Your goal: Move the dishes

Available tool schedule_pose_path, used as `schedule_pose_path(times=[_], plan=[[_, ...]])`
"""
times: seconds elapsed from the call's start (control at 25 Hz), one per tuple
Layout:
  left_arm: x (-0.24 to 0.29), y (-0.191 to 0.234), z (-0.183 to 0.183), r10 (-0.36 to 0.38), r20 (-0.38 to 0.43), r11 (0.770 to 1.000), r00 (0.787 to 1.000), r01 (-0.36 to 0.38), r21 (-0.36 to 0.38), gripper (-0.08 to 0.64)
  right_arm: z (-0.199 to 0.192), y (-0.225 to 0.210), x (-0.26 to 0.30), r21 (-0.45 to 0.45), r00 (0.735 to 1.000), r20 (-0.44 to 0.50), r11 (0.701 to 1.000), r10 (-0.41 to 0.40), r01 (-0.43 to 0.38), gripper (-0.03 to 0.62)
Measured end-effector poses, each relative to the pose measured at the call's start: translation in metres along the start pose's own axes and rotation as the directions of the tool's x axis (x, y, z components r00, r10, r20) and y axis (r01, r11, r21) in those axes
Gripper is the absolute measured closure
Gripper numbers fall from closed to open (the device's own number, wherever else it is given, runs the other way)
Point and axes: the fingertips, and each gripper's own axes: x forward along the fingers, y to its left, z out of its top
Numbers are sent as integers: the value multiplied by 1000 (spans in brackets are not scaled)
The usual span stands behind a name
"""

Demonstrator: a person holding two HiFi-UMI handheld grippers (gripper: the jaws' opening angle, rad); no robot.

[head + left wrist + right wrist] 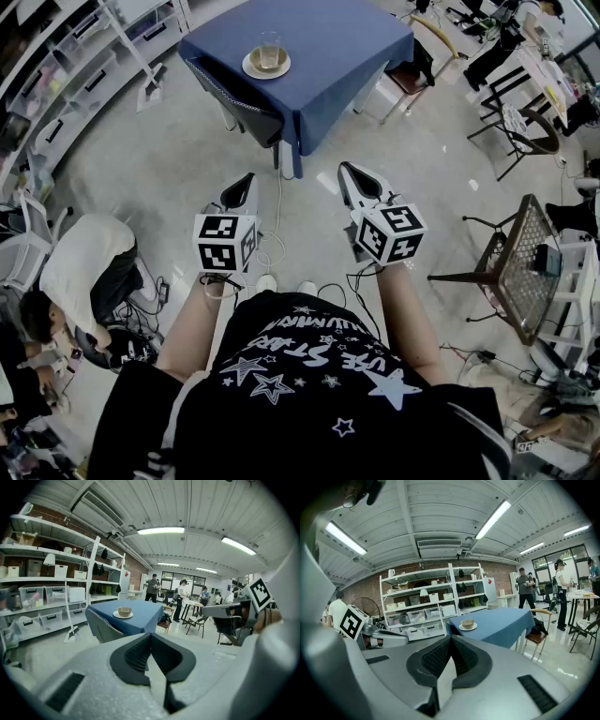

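A cup (270,51) stands on a cream saucer (266,66) on a table under a blue cloth (328,47), far ahead of me. The same cup (124,611) and saucer show small in the left gripper view, and the cup (467,623) again in the right gripper view. My left gripper (246,181) and right gripper (350,172) are held side by side at waist height over the floor, well short of the table. Both have their jaws closed tip to tip with nothing between them.
A dark chair (234,98) stands at the table's near left corner and a wooden chair (412,75) at its right. Shelving with bins (75,75) runs along the left. A person (84,272) crouches at the left. A wire side table (520,253) stands to the right. Cables lie on the floor.
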Motion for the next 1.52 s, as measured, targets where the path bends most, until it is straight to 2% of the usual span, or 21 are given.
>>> schedule_pose_path(times=[0.2,0.44,0.64,0.84,0.88,0.96,1.08,1.16,1.32,1.52], plan=[[-6,7,-15,-36,-16,998,999,35,-46,540,-9,12,3,-12,1000,-20,1000,-4,4,591],[-11,28,-37,-35,-61,996,998,30,-84,540,-21,26,19,11,999,-47,1000,-12,12,591],[-16,45,-30,-55,-40,996,998,52,-66,540,-13,38,28,39,1000,13,999,-15,14,589],[-16,52,-20,-104,-3,994,995,103,-39,540,-11,42,29,53,996,46,996,-70,68,587],[-15,53,-18,-107,-1,994,994,107,-36,540,-11,42,30,60,996,48,996,-73,70,568],[-13,56,-17,-109,2,993,994,109,-36,540,-10,42,32,73,997,51,995,-66,62,447],[-8,59,-16,-105,3,993,994,105,-45,540,-11,36,35,73,996,48,995,-74,71,335],[-5,62,-15,-94,1,994,996,94,-48,540,-12,27,40,75,995,37,994,-88,85,293],[6,69,-13,-66,-6,997,998,66,-51,540,-11,10,59,88,996,30,993,-81,78,284],[37,86,-4,20,-2,998,1000,-20,-68,540,-2,-21,102,70,1000,24,998,-3,2,282]])
